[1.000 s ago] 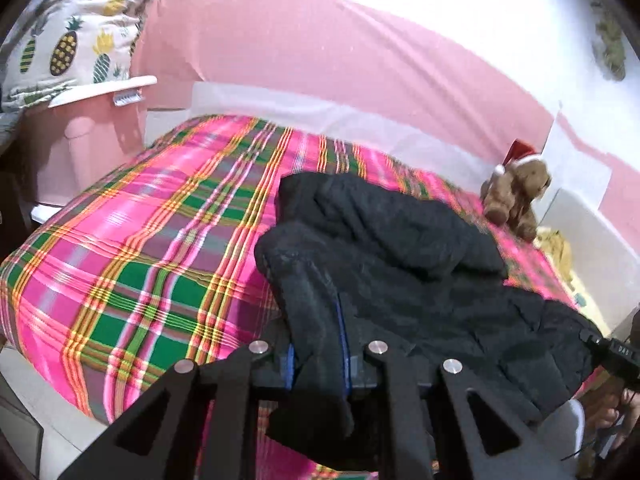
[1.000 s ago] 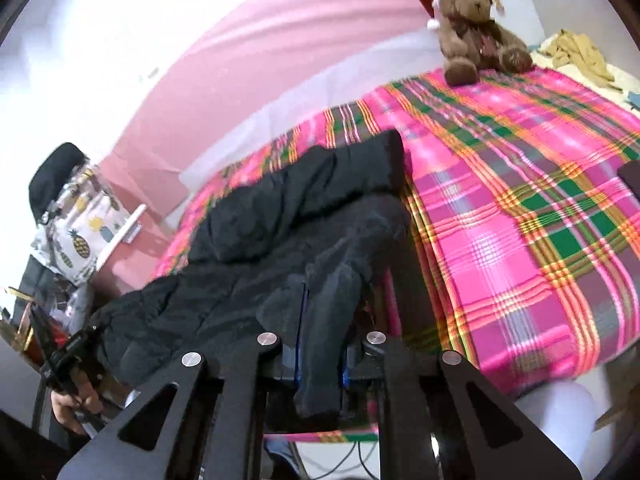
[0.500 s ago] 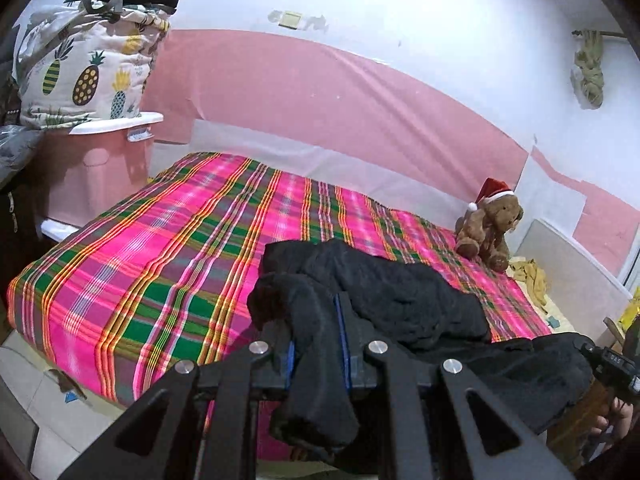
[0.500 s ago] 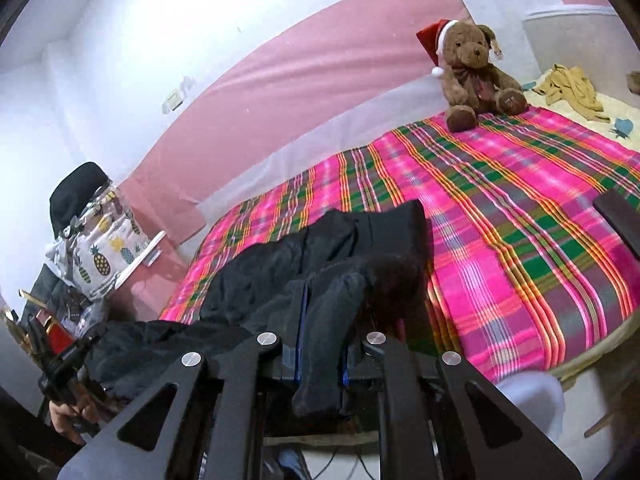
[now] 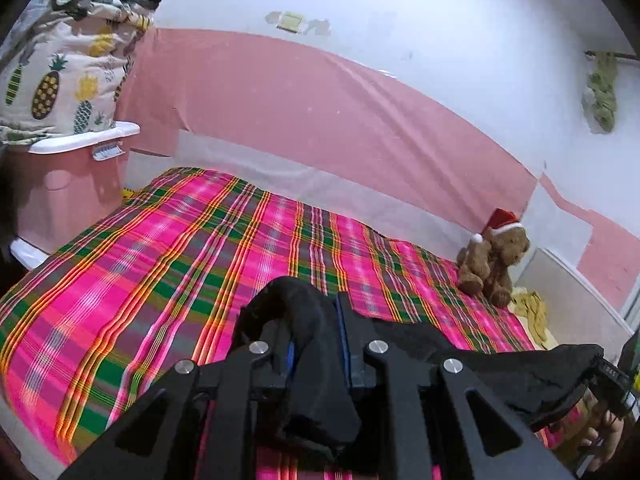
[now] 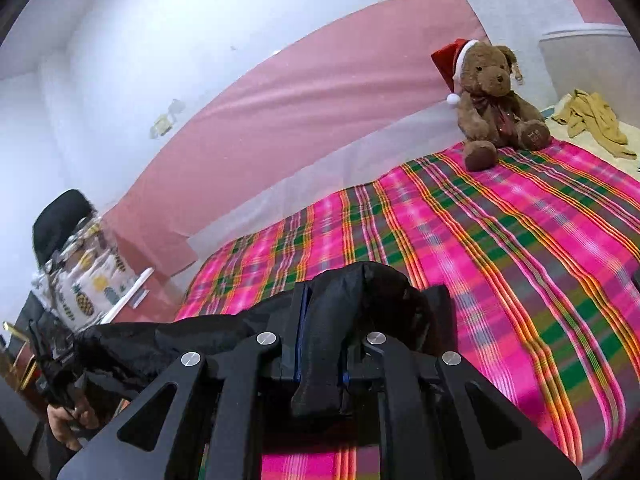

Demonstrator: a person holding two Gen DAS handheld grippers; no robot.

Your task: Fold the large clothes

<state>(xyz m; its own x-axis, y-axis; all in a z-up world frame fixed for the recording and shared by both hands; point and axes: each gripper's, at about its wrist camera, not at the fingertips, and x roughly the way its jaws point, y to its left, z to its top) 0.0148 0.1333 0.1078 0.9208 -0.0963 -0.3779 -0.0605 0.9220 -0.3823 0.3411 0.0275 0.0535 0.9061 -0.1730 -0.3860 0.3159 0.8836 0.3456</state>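
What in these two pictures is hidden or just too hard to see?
- Black garment: in both views the fingers and the bottom edge hide most of it, so its type and shape are unclear.
- Left gripper and right gripper: cloth covers the finger pads.
- Wall plate: too small.
- Teddy bear: small in the left view.

My left gripper [image 5: 318, 334] pinches the jacket [image 5: 316, 360], whose fold covers the pads, so the fingertips stay unseen. The same goes for my right gripper [image 6: 322, 340]. Most of the jacket hangs below both pictures' lower edges, cut off. My right hand [image 5: 604, 434] is half lost at the left view's edge; my left hand [image 6: 66, 424] likewise in the right view. The bed [image 6: 500, 240] blurs there.
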